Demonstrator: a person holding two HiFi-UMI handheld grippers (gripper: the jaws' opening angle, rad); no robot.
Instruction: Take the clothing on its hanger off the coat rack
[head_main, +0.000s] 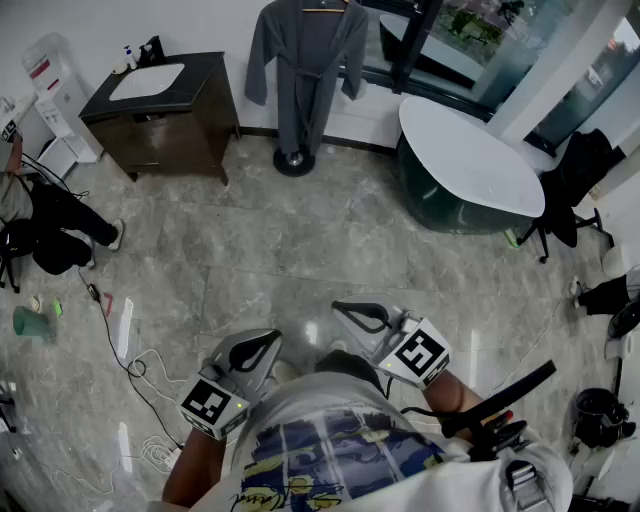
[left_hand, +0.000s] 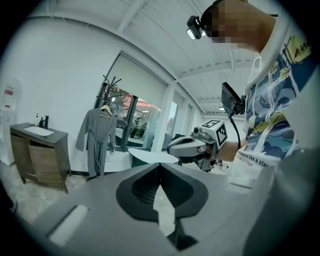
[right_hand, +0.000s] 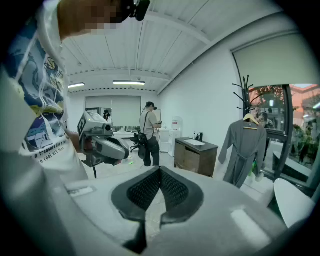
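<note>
Two grippers, left (head_main: 270, 343) and right (head_main: 345, 310), sit closed and empty at lower centre. Robe (head_main: 300, 70), upper centre, is probably soft, limp and moderately heavy. Grasp the rigid hanger (right_hand: 250, 119).

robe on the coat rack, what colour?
Plain grey robe, no pattern. It shows best in the head view.

A glossy grey marbled tile floor (head_main: 300, 250) is seen. At the far wall a dark wooden vanity cabinet with a white basin top (head_main: 165, 120) is stood on it, with a white water dispenser (head_main: 52, 95) to its left. The round black base of a coat rack (head_main: 294, 161) is set just right of the cabinet. Further right a white oval table on a dark green pedestal (head_main: 470, 160) is placed, with a black office chair (head_main: 570, 185) beside it. Loose white cables (head_main: 145, 375) and a green cup-like object (head_main: 30, 321) are strewn at the left.
</note>
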